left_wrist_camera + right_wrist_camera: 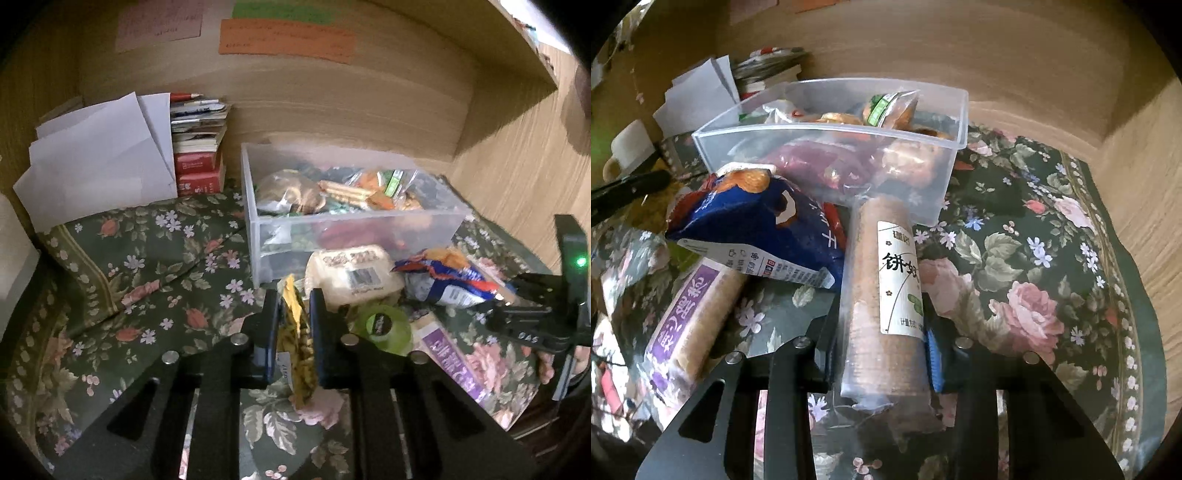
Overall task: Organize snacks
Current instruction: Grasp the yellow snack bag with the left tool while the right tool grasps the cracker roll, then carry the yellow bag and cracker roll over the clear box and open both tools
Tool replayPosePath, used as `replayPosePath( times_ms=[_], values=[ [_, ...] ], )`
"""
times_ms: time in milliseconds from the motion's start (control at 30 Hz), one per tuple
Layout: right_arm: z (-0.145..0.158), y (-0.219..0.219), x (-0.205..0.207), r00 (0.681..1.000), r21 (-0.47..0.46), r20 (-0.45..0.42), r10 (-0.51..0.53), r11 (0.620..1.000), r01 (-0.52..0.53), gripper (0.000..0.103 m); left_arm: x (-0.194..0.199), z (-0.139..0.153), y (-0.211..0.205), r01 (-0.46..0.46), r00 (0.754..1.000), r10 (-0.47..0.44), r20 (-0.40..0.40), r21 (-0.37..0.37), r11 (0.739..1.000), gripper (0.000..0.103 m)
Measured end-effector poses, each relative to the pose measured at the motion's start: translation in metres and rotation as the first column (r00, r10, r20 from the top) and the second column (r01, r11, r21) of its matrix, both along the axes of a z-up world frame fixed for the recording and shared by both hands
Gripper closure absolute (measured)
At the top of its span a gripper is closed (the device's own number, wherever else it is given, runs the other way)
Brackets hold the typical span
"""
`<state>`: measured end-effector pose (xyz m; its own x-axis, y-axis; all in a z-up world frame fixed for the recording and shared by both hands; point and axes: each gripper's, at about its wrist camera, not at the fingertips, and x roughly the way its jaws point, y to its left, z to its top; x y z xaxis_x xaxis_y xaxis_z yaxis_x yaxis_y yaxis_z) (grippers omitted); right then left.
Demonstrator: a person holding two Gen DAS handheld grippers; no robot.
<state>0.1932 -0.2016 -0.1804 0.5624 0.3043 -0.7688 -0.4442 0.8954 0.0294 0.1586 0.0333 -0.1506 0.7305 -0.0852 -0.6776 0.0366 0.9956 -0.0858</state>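
Observation:
My left gripper (294, 325) is shut on a yellow snack packet (298, 343), held a little above the floral cloth (147, 266). Ahead stands a clear plastic bin (351, 225) with several snacks inside. A pale wrapped cake (354, 275), a blue chip bag (447, 280), a green tape roll (382, 326) and a purple-labelled biscuit pack (450, 356) lie in front of it. My right gripper (882, 332) is shut on a long roll of biscuits (886, 295) in clear wrap. The blue chip bag (757, 229) and purple pack (690, 314) lie left of it, the bin (827, 136) behind.
Everything sits in a wooden desk alcove (332, 122) with walls behind and to the right. White papers (99, 158) and stacked books (199, 147) fill the back left corner. A white mug (626, 147) stands at the left. Bare cloth (1034, 240) lies right of the bin.

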Motion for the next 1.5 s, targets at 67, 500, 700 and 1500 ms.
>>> replayPosePath(
  times_ms=[67,500,700,1500],
  values=[
    [0.001,-0.001,-0.005,1.0,0.003,0.013,-0.007,1.0,0.007,0.071,0.003,-0.007,0.003,-0.016,0.999,0.016,-0.031,0.001,1.0,0.085],
    [0.027,-0.025,-0.029,0.992,0.073,0.096,-0.079,0.995,0.072,0.071,-0.001,-0.014,0.008,-0.005,0.999,0.004,-0.036,-0.032,0.999,0.084],
    [0.049,-0.03,-0.028,0.985,0.108,0.149,-0.093,0.991,0.077,0.071,-0.013,0.01,-0.002,0.012,1.0,-0.011,0.013,-0.015,1.0,0.09],
    [0.104,0.003,0.039,0.95,0.163,0.306,-0.064,0.986,0.014,0.071,0.051,0.083,-0.002,-0.008,0.978,0.011,0.21,-0.017,1.0,0.09]
  ],
)
